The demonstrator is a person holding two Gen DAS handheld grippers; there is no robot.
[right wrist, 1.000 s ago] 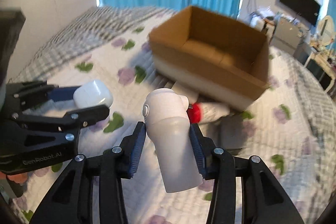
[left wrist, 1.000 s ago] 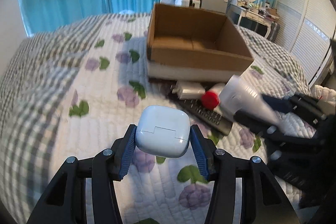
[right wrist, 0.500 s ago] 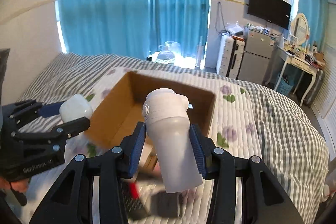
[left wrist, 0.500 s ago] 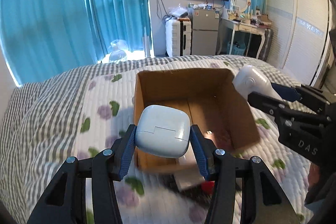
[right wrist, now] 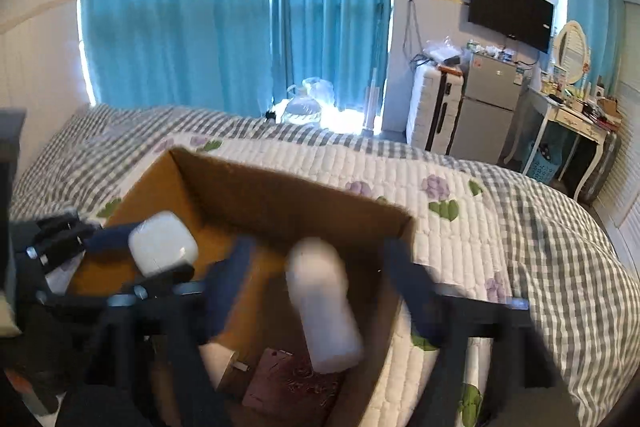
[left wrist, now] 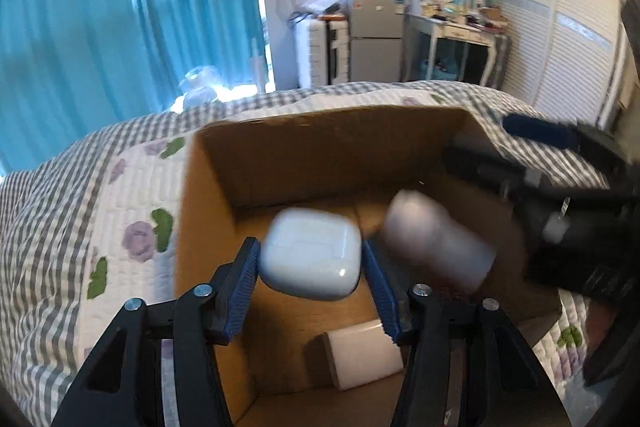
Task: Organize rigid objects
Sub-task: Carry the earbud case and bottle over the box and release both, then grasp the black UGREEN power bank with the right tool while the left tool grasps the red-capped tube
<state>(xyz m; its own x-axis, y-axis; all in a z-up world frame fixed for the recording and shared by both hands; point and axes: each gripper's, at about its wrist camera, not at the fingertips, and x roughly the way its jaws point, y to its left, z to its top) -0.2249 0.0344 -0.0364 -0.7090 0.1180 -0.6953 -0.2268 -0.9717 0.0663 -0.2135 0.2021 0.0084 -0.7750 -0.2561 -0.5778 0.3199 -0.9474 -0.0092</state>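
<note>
Your left hand-held gripper (left wrist: 310, 273) sits over the open cardboard box (left wrist: 320, 151), its blue pads just beside the white earbud case (left wrist: 310, 259) on both sides; blur hides whether they touch it, so I cannot tell the grip state. The case sits above the box floor, toward the box's left wall. Your right hand-held gripper (right wrist: 320, 275) is spread wide, its fingers well apart from the white cylindrical bottle (right wrist: 324, 311), which is blurred and lies between them inside the box, near its right wall. A white adapter block (left wrist: 366, 353) lies at the box's near edge, with a dark reddish item (right wrist: 288, 379) beside it. The box rests on the quilted bed (right wrist: 460, 235).
</note>
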